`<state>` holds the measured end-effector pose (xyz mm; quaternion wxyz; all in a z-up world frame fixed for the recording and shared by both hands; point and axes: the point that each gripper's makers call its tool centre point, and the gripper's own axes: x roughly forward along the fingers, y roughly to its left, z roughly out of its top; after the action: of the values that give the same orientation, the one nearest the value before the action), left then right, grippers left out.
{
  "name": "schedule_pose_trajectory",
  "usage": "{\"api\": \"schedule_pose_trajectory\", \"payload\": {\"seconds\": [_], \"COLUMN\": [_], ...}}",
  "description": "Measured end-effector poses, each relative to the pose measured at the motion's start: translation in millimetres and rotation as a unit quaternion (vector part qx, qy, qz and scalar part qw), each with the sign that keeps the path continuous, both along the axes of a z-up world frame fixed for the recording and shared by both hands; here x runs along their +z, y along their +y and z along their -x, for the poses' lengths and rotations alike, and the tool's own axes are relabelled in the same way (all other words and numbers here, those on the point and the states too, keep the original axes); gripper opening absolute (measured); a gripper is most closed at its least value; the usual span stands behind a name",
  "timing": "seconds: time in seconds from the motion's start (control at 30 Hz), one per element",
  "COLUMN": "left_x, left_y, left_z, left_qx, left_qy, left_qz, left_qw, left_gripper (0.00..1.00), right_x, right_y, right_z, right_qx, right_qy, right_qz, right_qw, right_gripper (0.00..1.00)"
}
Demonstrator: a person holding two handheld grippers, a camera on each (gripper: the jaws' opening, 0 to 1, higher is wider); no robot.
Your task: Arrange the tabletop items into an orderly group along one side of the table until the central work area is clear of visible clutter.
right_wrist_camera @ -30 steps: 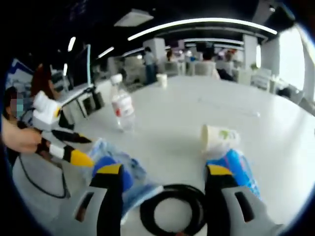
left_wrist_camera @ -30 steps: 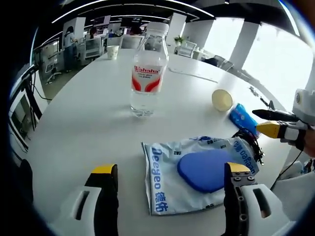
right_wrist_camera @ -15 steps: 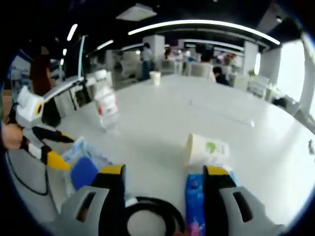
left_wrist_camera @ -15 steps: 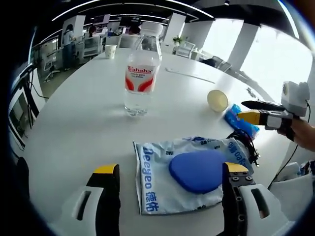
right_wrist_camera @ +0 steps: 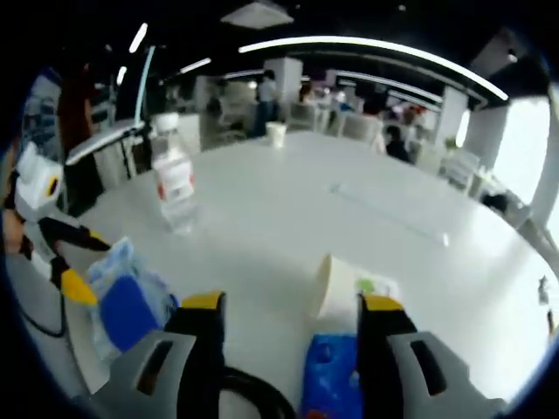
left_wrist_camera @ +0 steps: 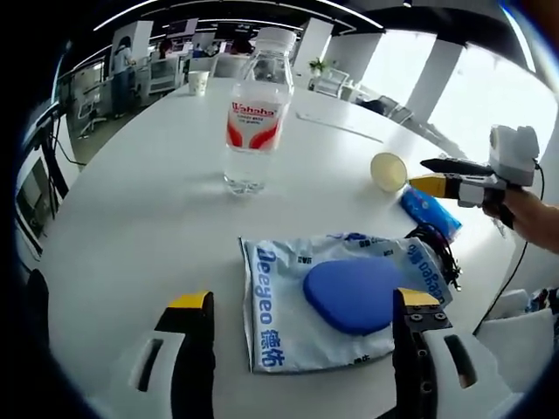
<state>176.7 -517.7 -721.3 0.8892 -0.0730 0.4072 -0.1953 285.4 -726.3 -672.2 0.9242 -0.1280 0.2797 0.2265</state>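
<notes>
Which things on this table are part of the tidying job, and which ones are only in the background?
Part of the job:
water bottle
tipped paper cup
white packet with blue pad
blue pack
black cable coil

Background only:
far paper cup
office desks and chairs

water bottle [left_wrist_camera: 254, 105] label — "Wahaha" | white pouch [left_wrist_camera: 341, 297] — "deeyeo"

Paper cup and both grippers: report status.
Left gripper open, straddling blue-and-white pouch. Right gripper open, nearing tipped paper cup. Blue packet beneath it.
</notes>
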Motion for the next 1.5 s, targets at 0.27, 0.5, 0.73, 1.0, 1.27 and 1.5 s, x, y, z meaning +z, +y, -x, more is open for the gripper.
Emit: {"api": "schedule_pose_trajectory", "payload": {"seconds": [0.27, 0.5, 0.73, 1.0, 1.27, 1.5], "left_x": [-4.4, -5.1, -5.7, -4.0, -3.6, -3.8], "left_y": [7.6, 15.4, 19.6, 17.0, 17.1, 20.5], "left_z": [6.1, 8.9, 10.4, 7.1, 8.3, 6.0], "left_qx": [0.016, 0.028, 0.037, 0.036, 0.037, 0.043], "left_qy": [0.012, 0.014, 0.017, 0.014, 0.017, 0.017], "left_qz": [0.005, 0.007, 0.010, 0.016, 0.020, 0.023], "left_qw": [0.9998, 0.9995, 0.9991, 0.9991, 0.9989, 0.9986], "left_gripper": [0.81, 0.80, 0.79, 0.79, 0.77, 0.76], "right_x": [-3.8, -6.3, -13.2, -19.6, -20.5, -18.9], "right_y": [-5.5, -8.1, -12.0, -19.4, -25.8, -33.1], "right_z": [-11.4, -18.9, -28.9, -39.2, -42.3, -46.0], "right_qx": [-0.002, 0.000, -0.002, -0.007, -0.011, -0.016], "right_qy": [-0.007, -0.017, -0.015, -0.014, -0.015, -0.018], "right_qz": [0.023, 0.047, 0.059, 0.077, 0.094, 0.108], "right_qw": [0.9997, 0.9988, 0.9981, 0.9969, 0.9954, 0.9938], "right_gripper": [0.55, 0.54, 0.51, 0.43, 0.35, 0.29]}}
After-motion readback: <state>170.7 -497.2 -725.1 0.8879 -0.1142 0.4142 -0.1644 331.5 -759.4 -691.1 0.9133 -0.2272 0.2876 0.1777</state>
